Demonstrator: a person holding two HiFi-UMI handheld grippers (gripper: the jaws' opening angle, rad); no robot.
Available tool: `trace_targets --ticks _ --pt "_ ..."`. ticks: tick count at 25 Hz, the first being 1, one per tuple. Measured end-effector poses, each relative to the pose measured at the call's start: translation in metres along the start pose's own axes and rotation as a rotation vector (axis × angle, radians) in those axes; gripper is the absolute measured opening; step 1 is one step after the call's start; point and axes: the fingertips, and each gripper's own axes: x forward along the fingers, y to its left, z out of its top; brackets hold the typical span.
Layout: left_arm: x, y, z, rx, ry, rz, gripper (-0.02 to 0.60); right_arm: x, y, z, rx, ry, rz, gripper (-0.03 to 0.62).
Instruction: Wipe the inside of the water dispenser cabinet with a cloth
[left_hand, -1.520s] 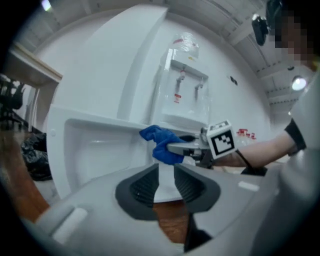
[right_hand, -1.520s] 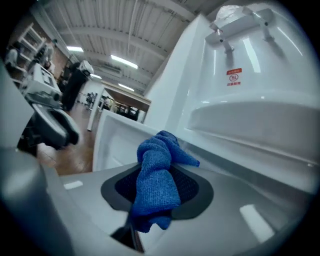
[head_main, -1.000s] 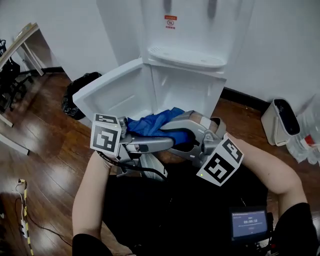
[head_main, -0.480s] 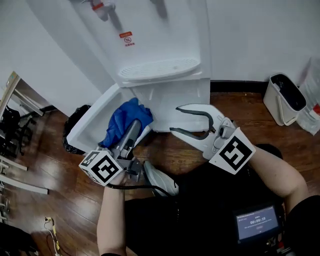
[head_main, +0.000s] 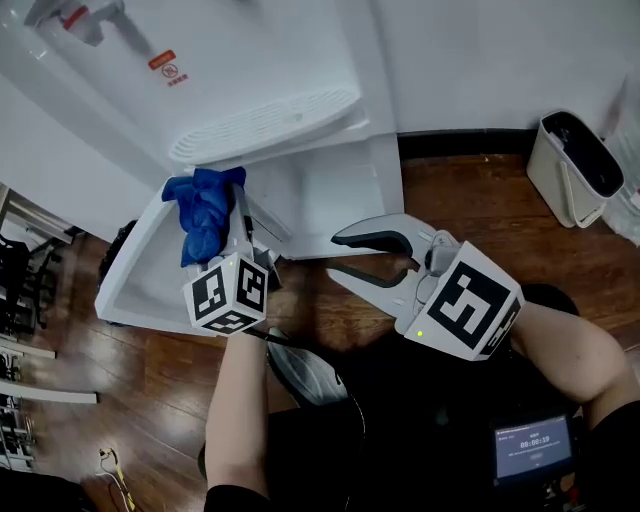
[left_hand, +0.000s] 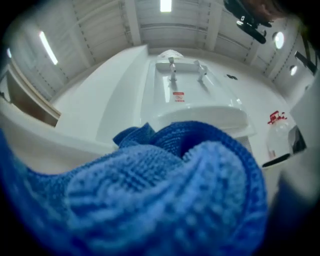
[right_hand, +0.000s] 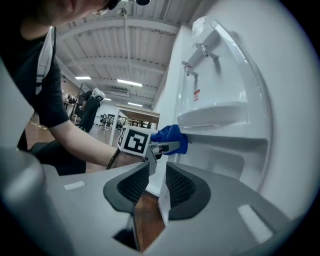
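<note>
1. A second ago both grippers were bunched on the blue cloth (head_main: 203, 212) in front of the water dispenser (head_main: 280, 60). Now only the left gripper (head_main: 238, 232) has it. It has swung over to the dispenser's open cabinet door (head_main: 135, 275). The right gripper (head_main: 338, 257) has come away from the cloth.
2. Head view: the cloth sits at the tip of the left gripper. It is just under the dispenser's drip tray (head_main: 265, 122), over the top of the door. I cannot tell if it touches the door. The right gripper waits low in front of the dispenser, well apart from the cloth. Only a thin slice of the cabinet's inside (head_main: 325, 195) shows. The dispenser's top is cut off.
3. Left gripper view: the cloth fills the bottom of the view, so the jaws are buried in it. They pinch the cloth. They have just let out a tiny bit, with the cloth between them. The dispenser's taps (left_hand: 172, 67) show far behind.
4. Right gripper view: the two dark pads (right_hand: 131, 186) stand a little apart with nothing between them. They have just been closing. Beside the dispenser, the left gripper shows with the cloth in its tip.
5. The cloth looks soft, light and floppy. It will not break, but loose corners can flop about. I think the best hold is around the bunched middle, so a fat pad sticks out to rub with.
</note>
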Motion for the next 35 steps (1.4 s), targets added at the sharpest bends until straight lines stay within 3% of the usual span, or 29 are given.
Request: trace_targets --ticks 3,6,9,12,14,16,18,20,23,27,31,35 --pt "-0.003 -0.008 -0.046 0.056 0.049 0.027 0.187 -0.007 -0.009 0.012 0.04 -0.046 -0.028 0.097" --pt "-0.012 -0.015 -0.101 0.101 0.16 0.013 0.187 -0.02 -0.027 0.023 0.113 -0.091 -0.096 0.088" --pt "-0.024 -0.018 -0.154 0.129 0.291 -0.029 0.187 -0.032 -0.048 0.025 0.111 -0.118 -0.147 0.079" --pt "-0.037 -0.022 -0.213 0.085 0.475 -0.08 0.184 -0.038 -0.061 0.023 0.181 -0.126 -0.174 0.075" --pt "-0.047 -0.025 -0.253 0.008 0.623 -0.096 0.184 -0.041 -0.067 0.023 0.214 -0.136 -0.189 0.072" --pt "-0.055 -0.025 -0.281 -0.086 0.721 -0.089 0.186 -0.043 -0.074 0.023 0.223 -0.139 -0.216 0.069" --pt "-0.056 -0.024 -0.289 -0.135 0.74 -0.076 0.186 -0.047 -0.083 0.021 0.234 -0.139 -0.257 0.063" --pt "-0.055 -0.027 -0.288 -0.12 0.756 -0.078 0.186 -0.055 -0.095 0.021 0.281 -0.165 -0.316 0.053" --pt "-0.054 -0.035 -0.286 -0.122 0.779 -0.091 0.187 -0.078 -0.119 0.027 0.388 -0.282 -0.431 0.035" --pt "-0.053 -0.059 -0.286 -0.142 0.803 -0.133 0.189 -0.104 -0.14 0.037 0.417 -0.401 -0.527 0.025" --pt "-0.054 -0.109 -0.284 -0.14 0.844 -0.237 0.189 -0.122 -0.153 0.044 0.446 -0.46 -0.559 0.021" --pt "-0.061 -0.185 -0.279 -0.103 0.889 -0.456 0.187 -0.131 -0.159 0.047 0.477 -0.499 -0.558 0.021"
